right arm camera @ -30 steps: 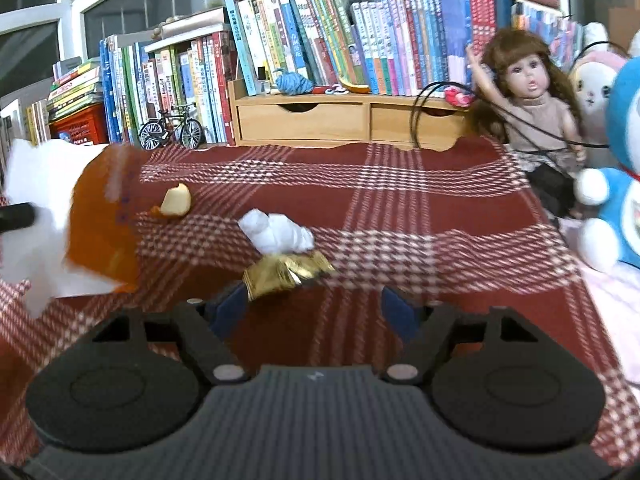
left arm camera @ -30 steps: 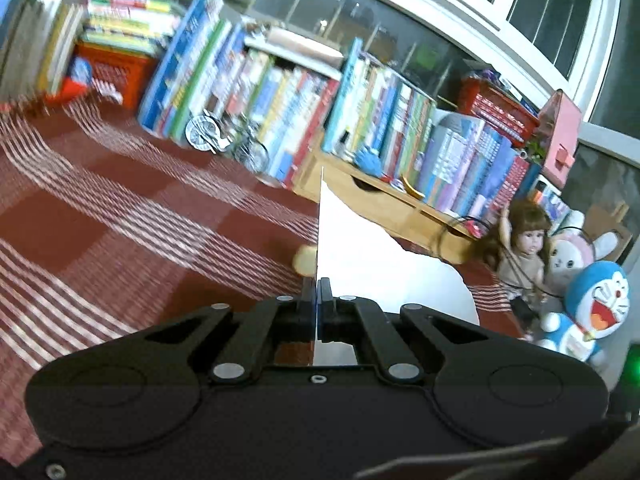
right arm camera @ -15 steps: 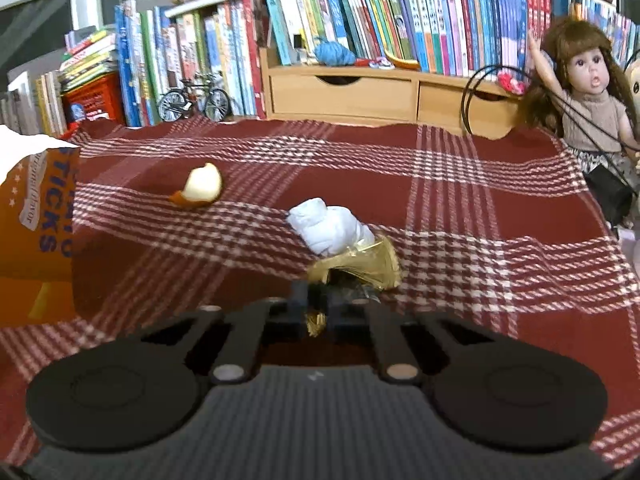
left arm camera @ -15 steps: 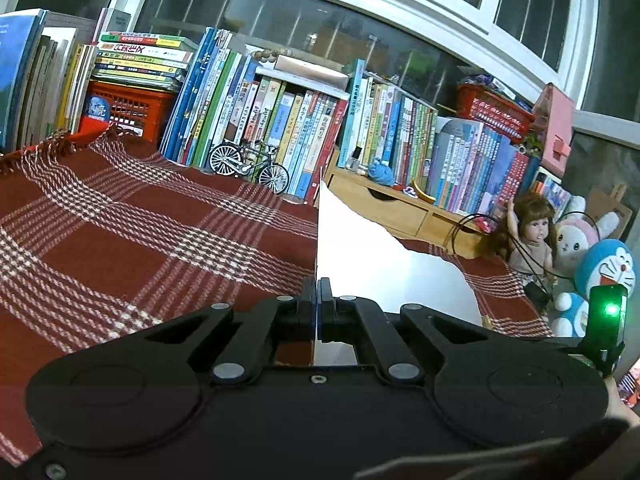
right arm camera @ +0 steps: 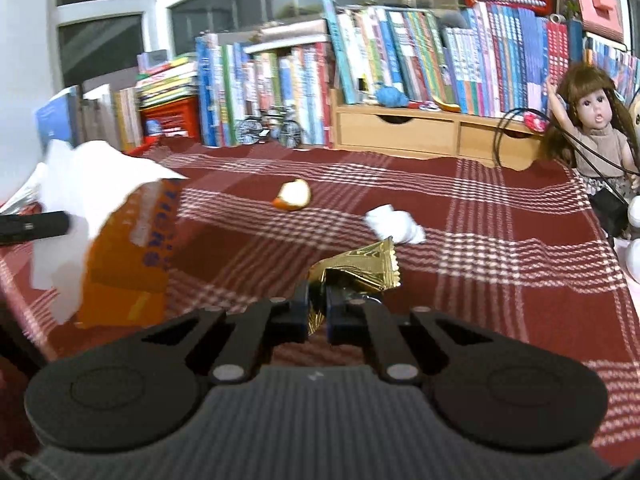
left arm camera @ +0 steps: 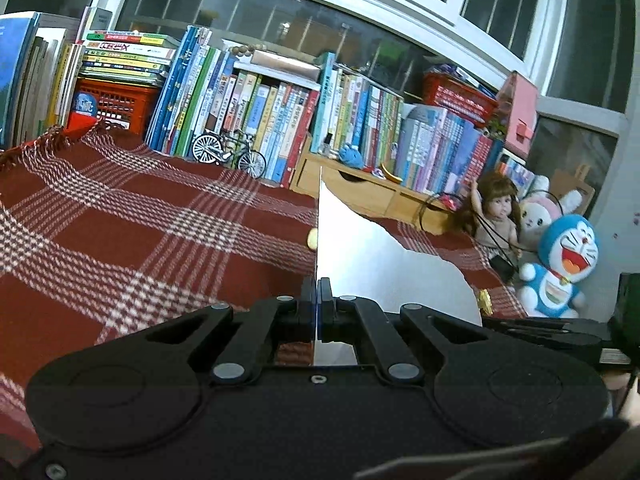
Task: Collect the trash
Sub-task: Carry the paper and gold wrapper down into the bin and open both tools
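The right wrist view shows the trash on the red-and-white plaid cloth (right arm camera: 500, 216): a piece of orange fruit peel with a pale inside (right arm camera: 294, 196) lies toward the middle, and a crumpled white tissue (right arm camera: 396, 229) lies to its right, apart from it. In the same view the right gripper (right arm camera: 317, 307) has its black fingers pressed together on a crinkled gold foil wrapper (right arm camera: 356, 272), which stands up out of the jaws just in front of the tissue; whether the two touch cannot be told. At the left edge of this view hangs an orange snack bag with a white torn inside (right arm camera: 120, 236), showing blue lettering on its face, with a black finger (right arm camera: 32, 226) against its white flap.

The left wrist view sees that bag only edge-on and from its plain side, as a pale sheet (left arm camera: 384, 264) rising from the left gripper (left arm camera: 319, 300), whose jaws are clamped flat on it. Past the sheet's left edge only a sliver of the peel (left arm camera: 312, 238) shows, and at its right edge a corner of the gold wrapper (left arm camera: 485, 302). The tissue is hidden here.

The left gripper is held level above the cloth, pointing toward the row of upright books (left arm camera: 280, 120). The right gripper points the same way, raised clear of the cloth, with the bag to its left
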Available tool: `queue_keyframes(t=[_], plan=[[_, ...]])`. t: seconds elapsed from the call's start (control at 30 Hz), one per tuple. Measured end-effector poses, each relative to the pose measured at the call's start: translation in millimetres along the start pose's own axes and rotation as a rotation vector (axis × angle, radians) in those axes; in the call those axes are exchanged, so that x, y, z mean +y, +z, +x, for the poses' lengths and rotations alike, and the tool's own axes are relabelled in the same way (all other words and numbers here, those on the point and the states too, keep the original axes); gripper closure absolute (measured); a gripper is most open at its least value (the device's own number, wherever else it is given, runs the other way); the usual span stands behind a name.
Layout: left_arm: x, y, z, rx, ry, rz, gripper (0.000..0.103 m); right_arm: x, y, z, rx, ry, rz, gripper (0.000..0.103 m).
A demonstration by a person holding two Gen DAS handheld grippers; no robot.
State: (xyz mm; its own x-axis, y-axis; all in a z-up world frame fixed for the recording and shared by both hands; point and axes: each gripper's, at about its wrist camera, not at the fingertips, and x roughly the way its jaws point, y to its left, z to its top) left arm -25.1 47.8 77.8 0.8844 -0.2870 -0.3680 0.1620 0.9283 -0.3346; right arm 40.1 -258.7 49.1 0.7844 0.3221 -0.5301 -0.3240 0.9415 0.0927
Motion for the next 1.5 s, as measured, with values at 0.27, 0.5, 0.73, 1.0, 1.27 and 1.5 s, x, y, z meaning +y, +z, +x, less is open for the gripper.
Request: queue_keyframes(t=[0.27, 0.5, 0.73, 1.0, 1.27, 1.5], plan=[[-7.9, -26.8, -30.8, 0.05, -0.021, 0.031, 0.103, 28.7, -27.7, -43.0, -0.009, 0.071, -0.011, 0.092], [-7.8, -56.1, -66.7, 0.083, -0.018, 0.029, 0.103, 51.0, -54.0, -73.0, 0.003, 0.111, -0.04, 0.092], [3.6, -87.2, -100.0, 0.168, 0.027, 0.009, 0.103, 71.0, -86.0, -94.5, 0.05, 0.143, -0.059, 0.092], [9.9, -123.8, -108.4, 0.304, 0.086, 0.015, 0.103, 88.5, -118.9, -102.2, 0.118, 0.188, -0.046, 0.092], [8.3, -161.9, -74.4, 0.511, 0.178, 0.061, 0.103, 99.8, -148.1, -85.6, 0.227, 0.208, -0.072, 0.092], [7.1, -192.1, -39.7, 0.636, 0.21, 0.082, 0.102, 104.9, -176.4, -62.3, 0.339, 0.222, -0.077, 0.092]])
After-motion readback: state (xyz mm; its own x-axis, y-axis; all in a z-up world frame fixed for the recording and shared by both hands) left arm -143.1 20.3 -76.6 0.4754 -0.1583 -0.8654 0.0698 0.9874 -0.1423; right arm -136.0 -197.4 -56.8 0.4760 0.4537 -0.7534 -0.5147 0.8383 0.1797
